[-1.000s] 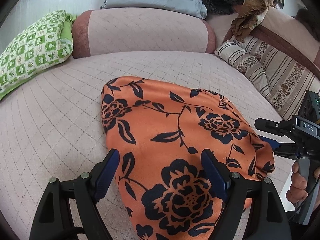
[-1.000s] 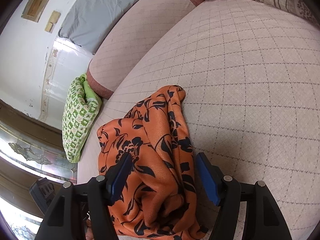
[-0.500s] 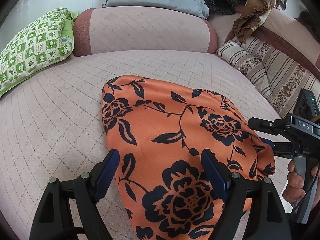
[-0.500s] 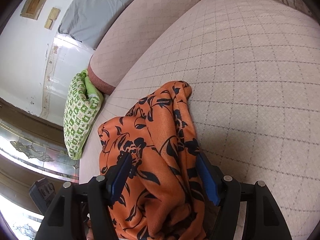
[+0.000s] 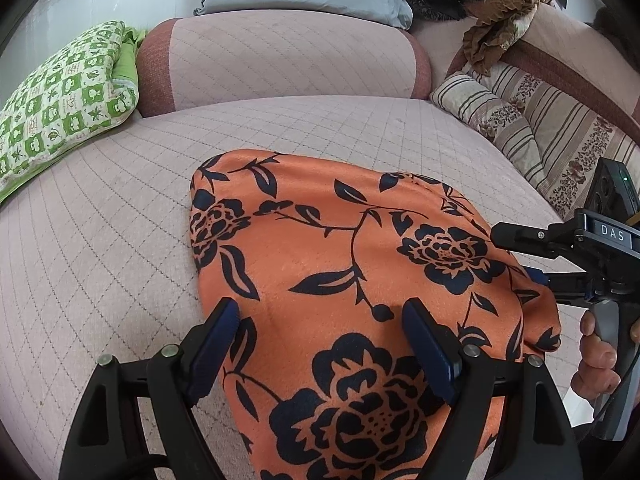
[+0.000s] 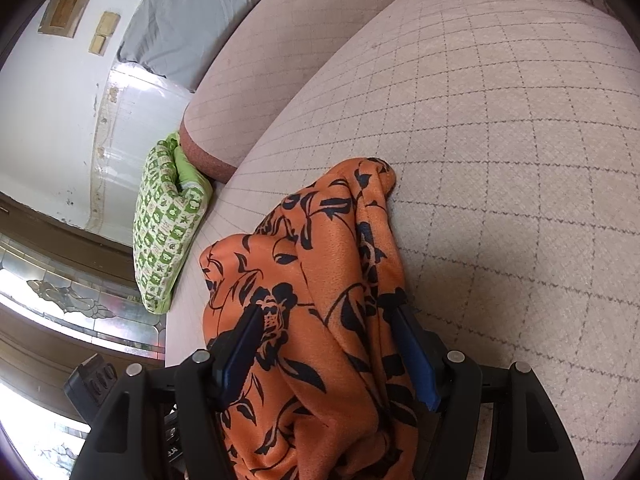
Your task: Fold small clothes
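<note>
Your left gripper (image 5: 320, 332) hangs wide open over the orange floral cloth (image 5: 360, 288), which lies on the quilted sofa (image 5: 100, 240). At 3 o'clock, your right gripper (image 6: 332, 344), labelled "DAS", straddles the cloth's bunched edge, jaws apart; whether its pads press the fabric isn't clear.

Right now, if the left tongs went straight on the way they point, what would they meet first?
The left tongs would likely meet the orange cloth with black flowers first; it already lies between the open fingers. Beyond it is the pale quilted cushion, though depth is unclear.
</note>
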